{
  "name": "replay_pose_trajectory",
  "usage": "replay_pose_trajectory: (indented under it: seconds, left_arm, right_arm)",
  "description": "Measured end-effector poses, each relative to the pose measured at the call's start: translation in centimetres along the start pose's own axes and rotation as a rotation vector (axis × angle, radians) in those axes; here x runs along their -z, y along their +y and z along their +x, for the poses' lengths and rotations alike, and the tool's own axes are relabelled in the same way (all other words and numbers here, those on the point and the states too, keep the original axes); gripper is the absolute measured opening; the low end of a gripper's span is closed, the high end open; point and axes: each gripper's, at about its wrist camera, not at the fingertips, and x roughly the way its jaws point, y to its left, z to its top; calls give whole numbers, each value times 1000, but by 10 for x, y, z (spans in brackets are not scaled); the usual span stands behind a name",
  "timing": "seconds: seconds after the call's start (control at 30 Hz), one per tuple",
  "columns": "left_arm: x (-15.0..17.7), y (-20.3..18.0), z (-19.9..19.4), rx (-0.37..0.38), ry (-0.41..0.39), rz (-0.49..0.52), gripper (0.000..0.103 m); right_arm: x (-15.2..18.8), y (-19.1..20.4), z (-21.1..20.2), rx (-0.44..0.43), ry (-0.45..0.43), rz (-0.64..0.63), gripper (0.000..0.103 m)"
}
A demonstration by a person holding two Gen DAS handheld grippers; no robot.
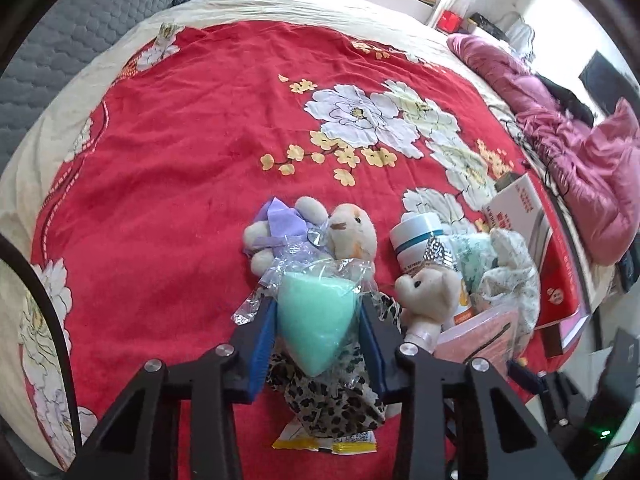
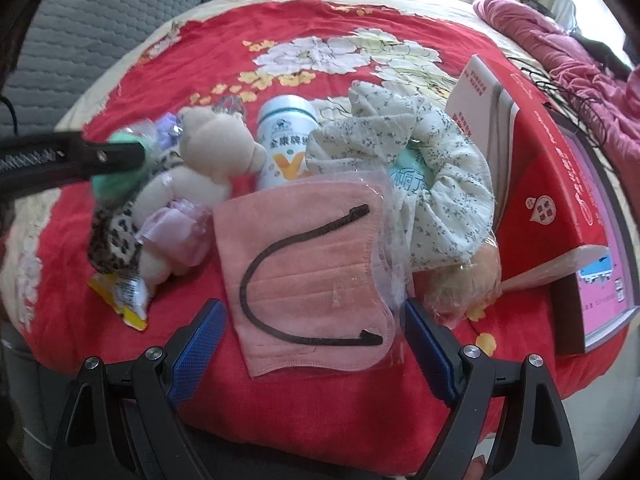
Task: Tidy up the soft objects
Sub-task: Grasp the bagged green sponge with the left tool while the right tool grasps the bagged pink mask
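Left gripper [image 1: 318,336]: the blue-padded jaws are clenched on a mint-green teardrop sponge [image 1: 316,320] sealed in clear crinkled film. The pads press against both flanks of the sponge; its narrow tip points back toward the gripper body. The sponge sits above a leopard-print fabric piece [image 1: 332,400], which overlaps a yellow-edged snack packet [image 1: 320,442] near the bed's near edge.

Right gripper [image 2: 314,332]: the jaws are spread wide and grip nothing. A pink face mask [image 2: 304,280] with black ear loops, in a clear sleeve, lies flat between the two blue pads. Neither pad touches it.

Surroundings on the red floral bedspread [image 1: 180,160]:
- A cream plush bear in a lilac dress [image 1: 320,232] lies just beyond the sponge, touching its film.
- A second cream plush bear [image 1: 428,292] lies just right of the left gripper, against the leopard fabric.
- A white supplement bottle [image 2: 286,140] stands behind the mask, between the second bear and a pale floral scrunchie [image 2: 440,184].
- The scrunchie overlaps the mask's far right corner.
- A red and white carton [image 2: 540,184] lies toward the right edge of the bed, with a pink quilted coat [image 1: 580,160] beyond it.

In the right wrist view, the left gripper's black arm crosses in front of the plush group.
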Motion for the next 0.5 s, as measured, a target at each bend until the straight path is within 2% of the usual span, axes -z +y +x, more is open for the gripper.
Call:
replay_pose_trajectory:
  seconds: [0.07, 0.17, 0.27, 0.5]
  left_arm:
    - [0, 1, -5, -7, -16, 5, 40]
    - [-1, 4, -15, 19, -30, -16, 40]
    - [0, 5, -28, 3, -54, -9, 40]
    - [6, -5, -58, 22, -96, 1, 40]
  right_arm:
    - [1, -2, -1, -15, -2, 3, 79]
    - [4, -7, -7, -52, -20, 5, 61]
    - [6, -18, -13, -96, -23, 31, 22]
    - [8, -40, -37, -165, -74, 93, 15]
